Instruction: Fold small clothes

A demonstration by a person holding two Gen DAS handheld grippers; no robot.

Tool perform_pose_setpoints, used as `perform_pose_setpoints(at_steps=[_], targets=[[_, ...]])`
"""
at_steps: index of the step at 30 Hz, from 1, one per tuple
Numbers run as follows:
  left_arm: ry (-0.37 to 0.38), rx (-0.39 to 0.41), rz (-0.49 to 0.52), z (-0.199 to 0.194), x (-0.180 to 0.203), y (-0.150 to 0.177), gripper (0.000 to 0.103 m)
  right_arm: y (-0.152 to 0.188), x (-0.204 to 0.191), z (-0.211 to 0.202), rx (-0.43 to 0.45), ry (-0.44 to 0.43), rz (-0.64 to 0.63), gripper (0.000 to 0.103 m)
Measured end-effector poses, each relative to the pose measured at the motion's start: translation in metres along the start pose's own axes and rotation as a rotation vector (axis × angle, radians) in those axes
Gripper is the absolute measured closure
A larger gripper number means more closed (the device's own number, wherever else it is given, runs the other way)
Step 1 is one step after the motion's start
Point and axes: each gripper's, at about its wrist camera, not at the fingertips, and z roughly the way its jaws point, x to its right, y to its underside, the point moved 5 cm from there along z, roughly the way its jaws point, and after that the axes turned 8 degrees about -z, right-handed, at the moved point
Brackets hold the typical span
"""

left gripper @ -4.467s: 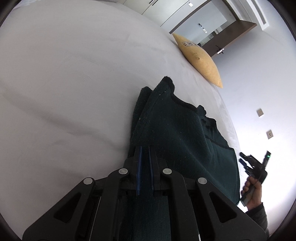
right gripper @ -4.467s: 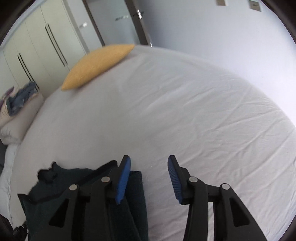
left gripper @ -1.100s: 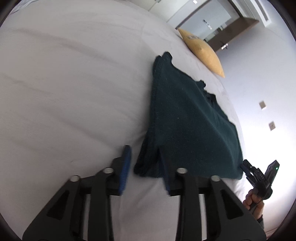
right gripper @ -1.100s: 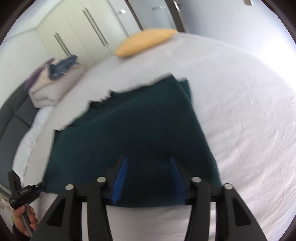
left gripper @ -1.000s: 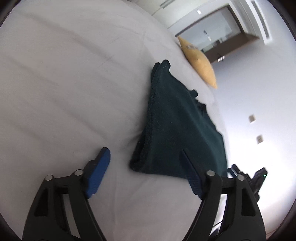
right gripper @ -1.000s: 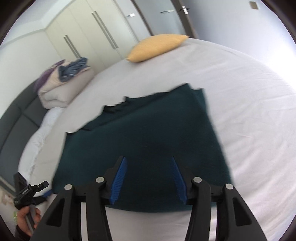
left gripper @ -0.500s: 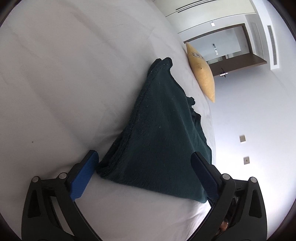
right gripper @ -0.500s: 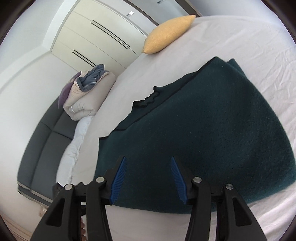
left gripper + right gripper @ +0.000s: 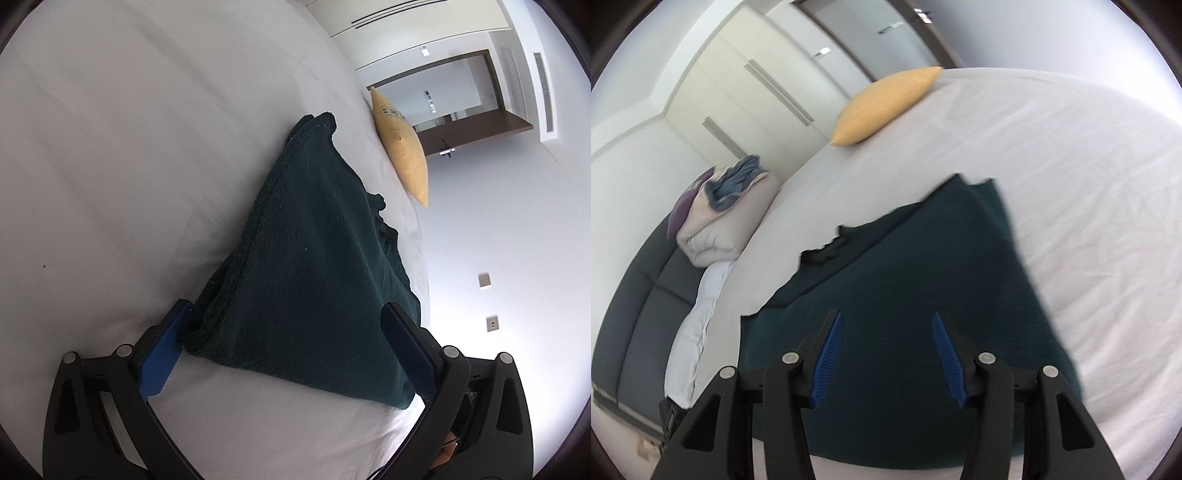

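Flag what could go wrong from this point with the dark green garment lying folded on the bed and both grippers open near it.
1. The left gripper has its jaws spread wide across the near edge of the dark green fleece garment; closing there could bunch the stacked layers rather than catch one corner.
2. The right gripper hovers open over mid-cloth, so a pinch may lift only the top layer and undo the fold.
3. The white bed sheet is soft and creased; it could get pinched along with the cloth.

The right gripper (image 9: 886,350) is held spread wide over a dark green garment (image 9: 923,295) laid on the white bed (image 9: 1071,166). A yellow pillow (image 9: 886,103) is seen far ahead.
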Motion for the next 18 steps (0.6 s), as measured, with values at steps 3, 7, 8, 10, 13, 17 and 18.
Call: perform_pose_setpoints(at_steps=[3,7,8,10,13,17,18], targets=[[0.000,0.008,0.015,-0.002,0.003,0.004,0.002,0.004,-0.015,0.006,-0.018,-0.102,-0.015,0.049],[0.008,0.009,0.026,-0.003,0.002,0.006,0.002,0.009,-0.041,0.022,-0.043,-0.193,-0.023,0.049],[0.017,0.010,0.014,-0.003,0.001,0.006,0.002,0.011,-0.048,0.028,-0.054,-0.213,-0.021,0.049],[0.039,0.017,-0.028,-0.002,-0.002,0.004,0.002,0.015,-0.058,0.036,-0.070,-0.246,-0.019,0.049],[0.066,0.036,-0.098,-0.002,-0.003,0.004,0.002,0.019,-0.071,0.047,-0.090,-0.282,-0.019,0.049],[0.165,0.004,-0.226,0.006,-0.001,0.006,0.004,0.023,-0.081,0.054,-0.109,-0.307,-0.022,0.049],[0.207,0.001,-0.268,0.007,-0.001,0.007,0.006,0.023,-0.084,0.055,-0.113,-0.310,-0.024,0.049]])
